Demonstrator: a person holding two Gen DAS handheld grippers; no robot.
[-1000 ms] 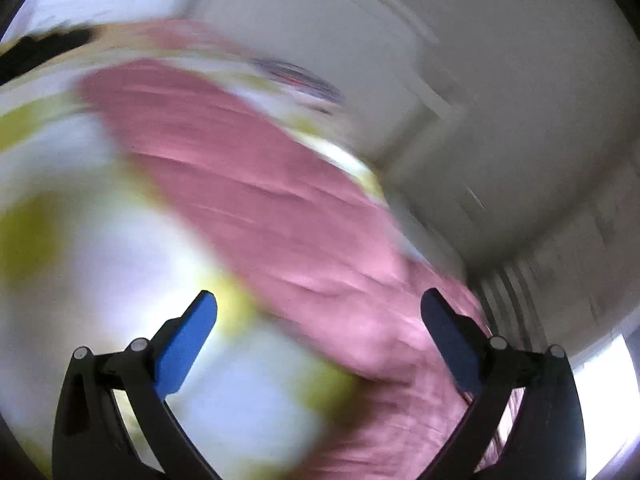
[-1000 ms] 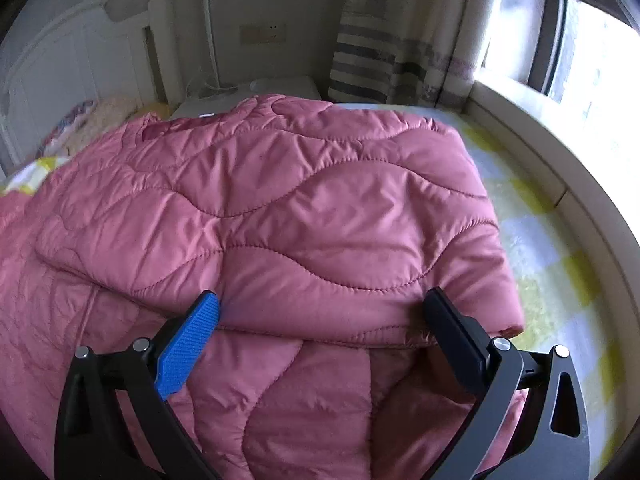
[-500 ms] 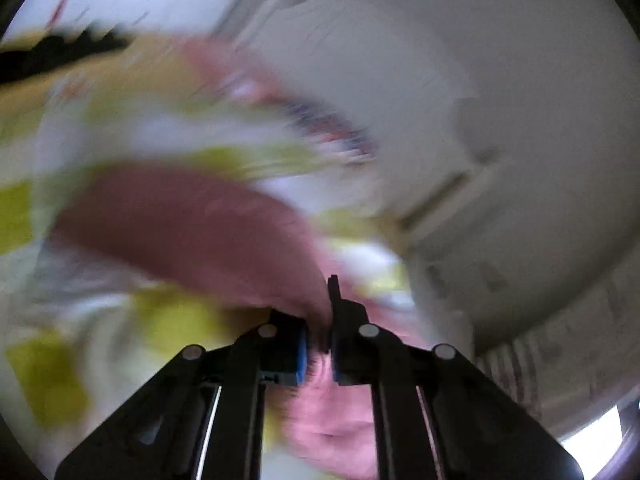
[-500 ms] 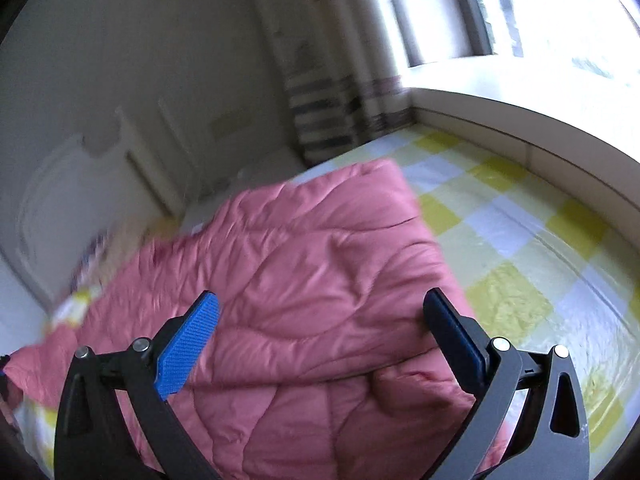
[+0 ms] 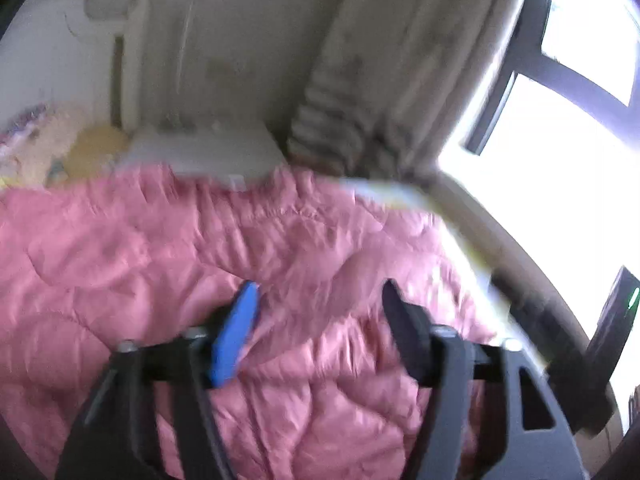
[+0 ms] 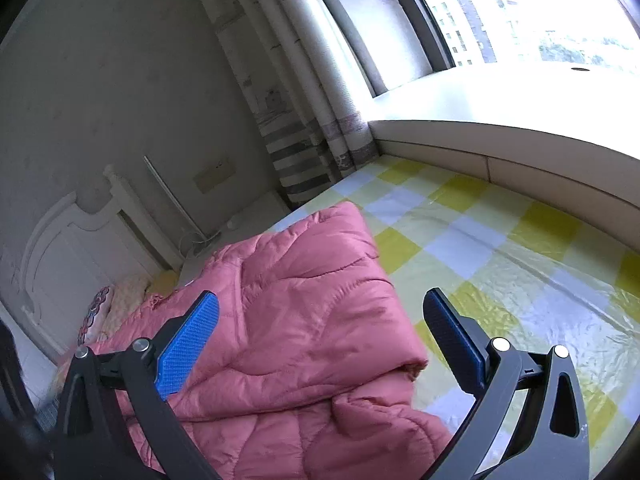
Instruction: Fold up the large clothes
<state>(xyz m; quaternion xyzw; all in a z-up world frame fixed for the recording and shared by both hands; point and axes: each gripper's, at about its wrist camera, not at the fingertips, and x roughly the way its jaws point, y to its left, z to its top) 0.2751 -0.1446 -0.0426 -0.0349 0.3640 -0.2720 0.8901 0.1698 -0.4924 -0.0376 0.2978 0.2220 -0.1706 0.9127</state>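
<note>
Left gripper [image 5: 320, 300]: my jaws have just been opening after the carry, now partly apart, nothing between them.
Right gripper [image 6: 320, 332]: wide open, empty.
Pink quilted coat [image 6: 312, 320]: folded over itself on the checked sheet [image 6: 500, 248], left of the window side.
Meaning: fold laid, I judge.
</note>
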